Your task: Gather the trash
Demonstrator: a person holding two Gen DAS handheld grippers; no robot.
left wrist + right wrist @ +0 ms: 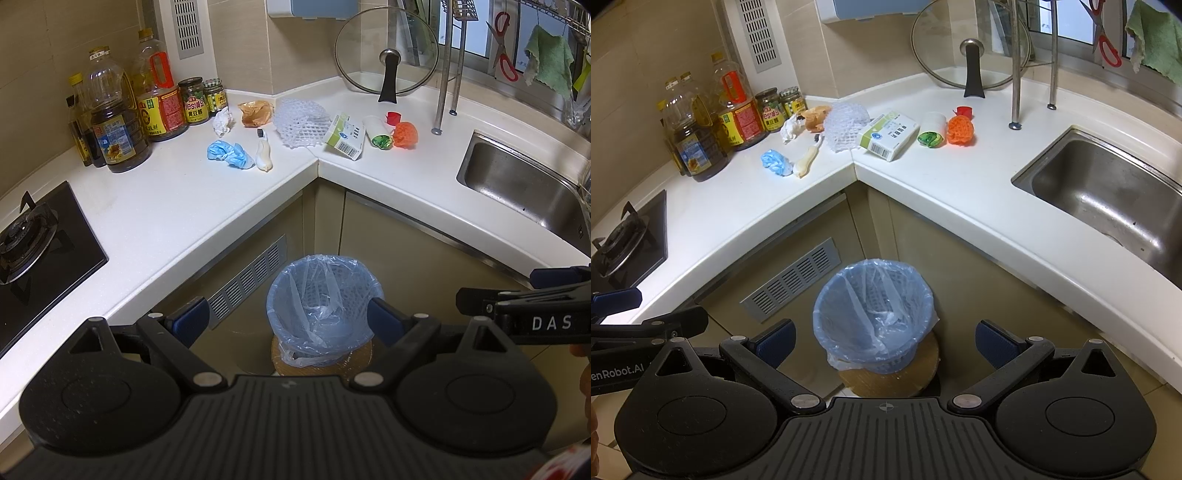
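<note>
Countertop [184, 206] wraps around the corner here, white and L-shaped, with a sink [1108, 195] off to the right and a stove burner [26, 236] on the left. Down on the floor in the corner nook sits the trash bin [871, 314], lined with a thin blue bag and perched on a round wooden board, looks empty as far as I can tell. Both grippers are held low over it: left gripper [288, 321] and right gripper [886, 341] each have their jaws spread wide with nothing in them. All the trash is still up on the counter near the back corner: a white foam net [301, 123], a green-and-white box [345, 136], a brown crumpled bag [255, 112], a blue wad [229, 153], a rolled wrapper [378, 133], an orange net [405, 134], a crumpled tissue [223, 121], a cream-coloured tube-like thing [264, 153] and a small red cap [394, 117]. So basically nothing's done yet imo. Stuff that could bite: the oil bottles [110, 122] and jars stand right beside the tissue and brown bag, so a sloppy reach could knock one over. Foam net is squishy and might snag or spring out of the pads. Bin bag rim looks loose, and a drop from counter height could miss or tip that bin off its board.
</note>
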